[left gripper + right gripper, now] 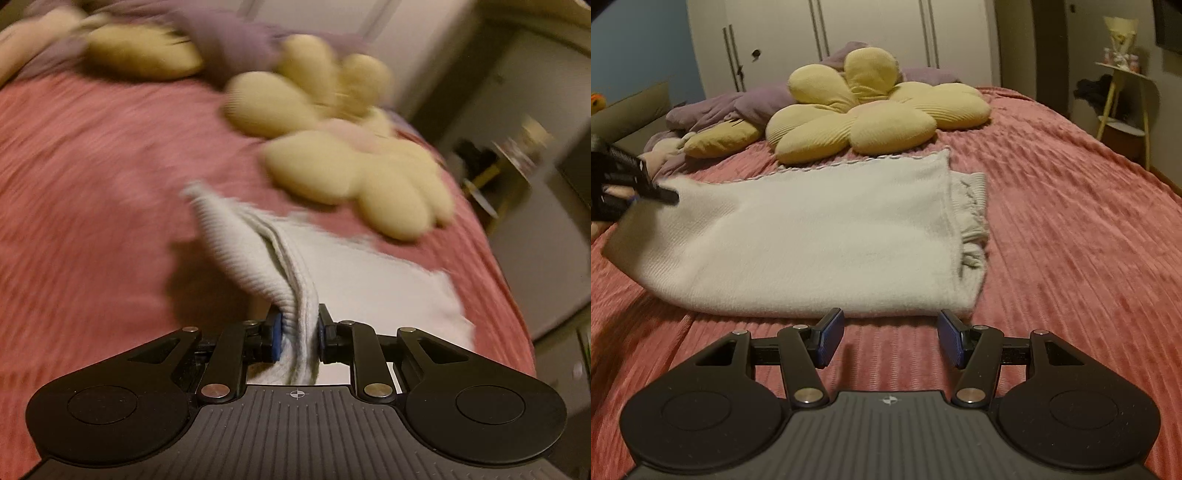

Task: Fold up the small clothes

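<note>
Both wrist views low over bed [1071, 221], sharing flower pillow [871, 110]

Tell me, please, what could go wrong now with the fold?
1. The left gripper pinches a bunched edge of the white cloth, and its view is blurred by motion. A fast pull may drag the whole cloth along the bedspread.
2. The right gripper is open and holds nothing, so nothing anchors the near edge.
3. The flower pillow lies close behind the cloth and may block the fold.
</note>
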Demonstrator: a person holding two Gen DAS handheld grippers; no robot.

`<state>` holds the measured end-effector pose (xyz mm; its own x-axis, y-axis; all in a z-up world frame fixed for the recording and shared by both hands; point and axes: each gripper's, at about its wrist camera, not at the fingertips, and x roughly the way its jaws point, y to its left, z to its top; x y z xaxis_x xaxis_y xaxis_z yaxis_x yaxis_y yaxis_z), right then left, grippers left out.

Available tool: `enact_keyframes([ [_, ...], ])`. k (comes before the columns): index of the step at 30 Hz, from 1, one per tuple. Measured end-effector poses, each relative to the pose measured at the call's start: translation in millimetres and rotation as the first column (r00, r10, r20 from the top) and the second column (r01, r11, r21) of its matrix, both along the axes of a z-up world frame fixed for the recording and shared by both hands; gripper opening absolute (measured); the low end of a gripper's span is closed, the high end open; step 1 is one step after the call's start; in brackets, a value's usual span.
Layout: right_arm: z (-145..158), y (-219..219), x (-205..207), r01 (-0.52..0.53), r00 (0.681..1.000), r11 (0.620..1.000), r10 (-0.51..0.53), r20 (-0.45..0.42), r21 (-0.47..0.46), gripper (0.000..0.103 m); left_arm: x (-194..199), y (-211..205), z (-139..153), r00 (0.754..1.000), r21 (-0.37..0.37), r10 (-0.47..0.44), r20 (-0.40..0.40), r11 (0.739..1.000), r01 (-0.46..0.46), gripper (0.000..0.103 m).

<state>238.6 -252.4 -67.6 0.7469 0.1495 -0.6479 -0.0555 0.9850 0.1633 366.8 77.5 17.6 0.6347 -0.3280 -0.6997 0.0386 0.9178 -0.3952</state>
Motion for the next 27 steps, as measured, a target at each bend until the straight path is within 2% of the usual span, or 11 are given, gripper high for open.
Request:
enact_keyframes([
  [2,-1,-4,0,0.015,1.000,1.000,-0.015,-0.003,0.011,0.056,4,-29,-3,0.999,0.019,-0.046,0.003,0.999,0.045,0.021],
  [5,0,-7,-3,0.023,1.000,1.000,-0.023,-0.001,0.019,0.056,10,-67,-25,0.997,0.043,-0.064,-0.044,0.997,0.066,0.026],
  [7,1,-10,-5,0.022,1.000,1.000,-0.022,0.004,0.015,0.057,11,-85,-43,0.995,0.030,-0.081,-0.061,0.996,0.083,0.047],
  [8,1,-11,-6,0.023,1.000,1.000,-0.023,0.005,0.014,0.057,10,-91,-52,0.993,0.015,-0.091,-0.070,0.996,0.093,0.053],
  [10,1,-16,-8,0.032,0.999,0.999,-0.032,0.004,0.013,0.058,6,-98,-57,0.989,-0.011,-0.140,-0.048,0.990,0.140,0.072],
  [11,0,-19,-9,0.037,0.999,0.999,-0.037,0.002,0.015,0.058,0,-98,-54,0.986,-0.007,-0.167,-0.024,0.986,0.167,0.075],
  [13,0,-24,-10,0.049,0.999,0.999,-0.049,0.001,0.019,0.058,-9,-93,-46,0.981,-0.011,-0.192,0.000,0.981,0.192,0.076],
  [17,-3,-32,-11,0.075,0.997,0.997,-0.075,-0.001,0.031,0.058,-33,-58,-33,0.996,-0.072,-0.084,0.036,0.994,0.086,0.076],
  [21,-2,-30,-6,0.068,0.998,0.995,-0.068,-0.001,0.072,0.058,-49,-36,-39,0.998,0.024,0.040,0.045,0.999,-0.041,0.076],
  [24,4,-20,1,0.031,0.999,0.996,-0.032,0.021,0.079,0.058,-44,-43,-61,0.999,0.046,0.024,-0.047,0.999,-0.022,0.076],
  [27,13,-10,14,-0.005,0.999,0.994,0.000,0.040,0.105,0.058,-41,-63,-88,0.996,0.115,-0.012,-0.092,0.993,0.023,0.079],
])
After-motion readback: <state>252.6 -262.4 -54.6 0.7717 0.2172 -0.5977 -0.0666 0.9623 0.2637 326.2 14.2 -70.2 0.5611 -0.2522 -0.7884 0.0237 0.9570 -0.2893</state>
